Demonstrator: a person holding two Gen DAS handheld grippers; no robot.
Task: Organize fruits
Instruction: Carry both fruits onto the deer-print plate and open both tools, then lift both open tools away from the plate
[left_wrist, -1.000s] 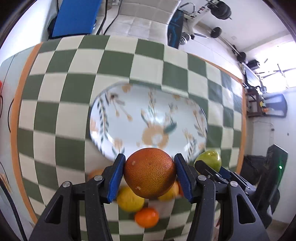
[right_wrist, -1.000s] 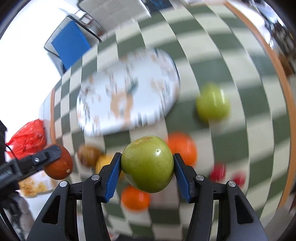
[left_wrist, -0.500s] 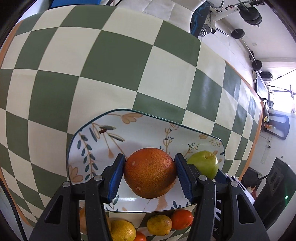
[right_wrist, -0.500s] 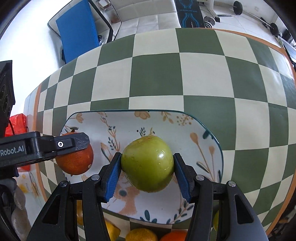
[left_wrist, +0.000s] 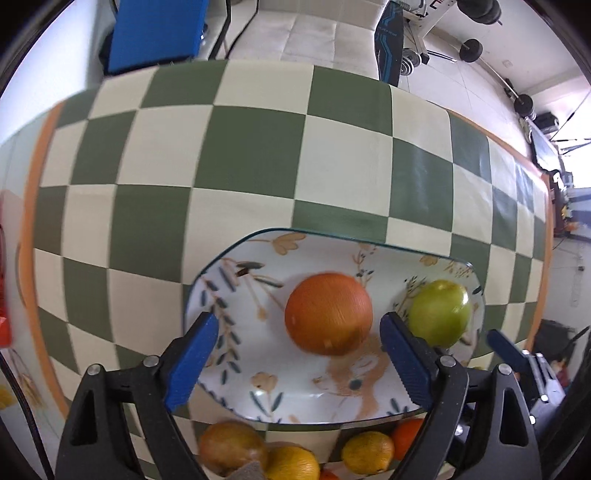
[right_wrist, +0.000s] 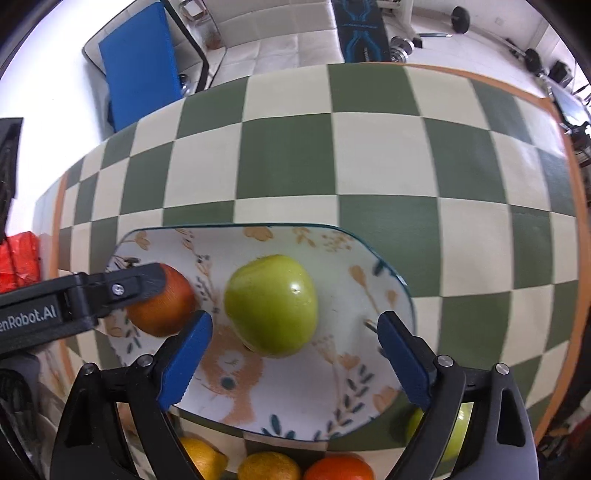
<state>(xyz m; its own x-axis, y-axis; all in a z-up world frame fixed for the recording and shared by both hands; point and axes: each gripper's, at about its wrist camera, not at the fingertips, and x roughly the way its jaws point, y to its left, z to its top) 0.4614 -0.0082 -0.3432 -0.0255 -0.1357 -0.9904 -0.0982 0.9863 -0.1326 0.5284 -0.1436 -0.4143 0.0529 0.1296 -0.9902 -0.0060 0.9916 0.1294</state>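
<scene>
A large orange (left_wrist: 328, 314) lies on the flowered plate (left_wrist: 236, 325), between the spread jaws of my left gripper (left_wrist: 299, 336), which are opening and no longer touch it. A green apple (right_wrist: 271, 304) rests on the same plate (right_wrist: 332, 384) between the jaws of my right gripper (right_wrist: 295, 332), also opening and clear of the fruit. In the left wrist view the apple (left_wrist: 439, 312) sits right of the orange. In the right wrist view the orange (right_wrist: 162, 310) shows at the left, partly behind the left gripper's finger.
Loose fruit lies on the checked tablecloth (left_wrist: 258, 147) at the plate's near edge: a brownish fruit (left_wrist: 231, 448), yellow citrus (left_wrist: 364, 456), small oranges (right_wrist: 338, 469) and another green apple (right_wrist: 456, 432). A red bag (right_wrist: 18, 258) sits at the left table edge.
Both grippers carried their fruit over the plate, sank, and spread their jaws. The orange and the green apple now lie on the plate, free of the pads.
</scene>
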